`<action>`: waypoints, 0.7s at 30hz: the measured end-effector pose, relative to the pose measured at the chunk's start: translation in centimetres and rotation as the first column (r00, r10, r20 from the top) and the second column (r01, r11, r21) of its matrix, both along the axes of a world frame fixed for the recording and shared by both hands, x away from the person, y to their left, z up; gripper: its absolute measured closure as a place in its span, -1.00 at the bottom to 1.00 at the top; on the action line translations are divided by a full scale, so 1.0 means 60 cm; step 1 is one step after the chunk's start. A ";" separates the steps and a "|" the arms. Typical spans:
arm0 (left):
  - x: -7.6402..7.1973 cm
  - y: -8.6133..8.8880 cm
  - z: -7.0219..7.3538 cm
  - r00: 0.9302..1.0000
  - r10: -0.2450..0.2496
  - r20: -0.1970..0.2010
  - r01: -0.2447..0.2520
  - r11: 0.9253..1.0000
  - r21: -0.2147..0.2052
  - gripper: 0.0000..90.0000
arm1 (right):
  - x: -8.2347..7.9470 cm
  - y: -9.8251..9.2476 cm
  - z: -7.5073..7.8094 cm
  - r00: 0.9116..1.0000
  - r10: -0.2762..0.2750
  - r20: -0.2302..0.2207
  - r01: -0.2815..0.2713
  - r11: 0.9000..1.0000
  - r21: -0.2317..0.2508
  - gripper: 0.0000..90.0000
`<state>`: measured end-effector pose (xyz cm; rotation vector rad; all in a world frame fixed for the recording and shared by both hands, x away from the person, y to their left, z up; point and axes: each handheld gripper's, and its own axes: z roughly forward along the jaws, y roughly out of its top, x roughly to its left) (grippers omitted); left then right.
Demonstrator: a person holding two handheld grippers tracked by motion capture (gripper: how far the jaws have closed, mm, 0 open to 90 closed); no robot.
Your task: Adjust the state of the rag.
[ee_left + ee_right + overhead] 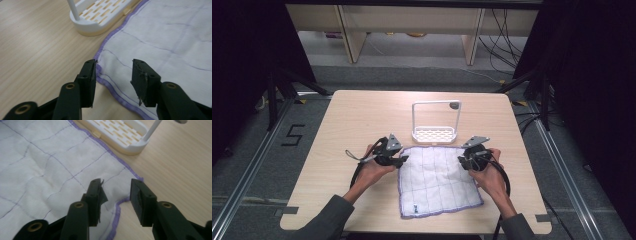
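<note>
Left jaws: your left gripper [113, 83] has its jaws spread, straddling the cloth's purple hem at the far-left corner; nothing pinched.
Right jaws: your right gripper [116, 202] is spread too, astride the far-right corner, where the hem buckles slightly.
Cloth [437, 180]: white, quilted, crossed by a thin purple grid, purple-stitched border; lies flat mid-table between your hands.
Cloth label: small dark tag near the front-left corner; its writing is too small to read.
Rack [435, 134]: white slotted tray with a tall wire hoop, just beyond the cloth's far edge.
Table [347, 125]: pale wood grain.
Floor marking [293, 135]: "5" in black tape, left of the table.
</note>
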<state>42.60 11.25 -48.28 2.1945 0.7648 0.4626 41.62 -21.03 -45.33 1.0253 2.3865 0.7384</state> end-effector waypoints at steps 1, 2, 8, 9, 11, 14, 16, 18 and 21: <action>-0.021 0.006 0.010 1.000 -0.021 -0.003 0.021 1.000 -0.013 0.11 | -0.013 -0.006 0.012 1.000 -0.016 0.006 0.016 1.000 0.017 0.31; -0.042 0.011 0.016 0.999 -0.052 -0.008 0.051 0.998 -0.028 0.08 | -0.025 -0.014 0.021 1.000 -0.016 0.003 0.016 0.999 0.034 0.27; -0.155 0.015 0.014 0.984 -0.160 -0.080 0.152 0.984 -0.097 0.02 | -0.101 -0.059 0.020 0.998 -0.012 -0.063 0.020 0.992 0.126 0.27; -0.167 0.013 0.007 0.982 -0.166 -0.087 0.156 0.981 -0.111 0.03 | -0.114 -0.064 0.016 0.996 -0.015 -0.083 0.026 0.991 0.132 0.28; -0.182 0.011 -0.003 0.977 -0.189 -0.096 0.182 0.980 -0.076 0.03 | -0.137 -0.074 0.005 0.995 -0.008 -0.099 0.022 0.990 0.138 0.29; -0.196 0.005 -0.015 0.963 -0.229 -0.143 0.220 0.972 -0.078 0.03 | -0.162 -0.082 -0.012 0.991 -0.002 -0.133 0.023 0.987 0.159 0.33; -0.197 0.002 -0.015 0.961 -0.246 -0.129 0.241 0.969 -0.058 0.07 | -0.170 -0.086 -0.025 0.989 0.012 -0.146 0.012 0.987 0.161 0.35; -0.200 -0.004 -0.018 0.959 -0.256 -0.122 0.253 0.967 -0.041 0.11 | -0.173 -0.085 -0.040 0.989 0.027 -0.142 -0.003 0.985 0.170 0.40; -0.202 -0.013 -0.025 0.950 -0.284 -0.133 0.284 0.959 -0.016 0.24 | -0.174 -0.081 -0.050 0.980 0.038 -0.196 -0.010 0.989 0.144 0.48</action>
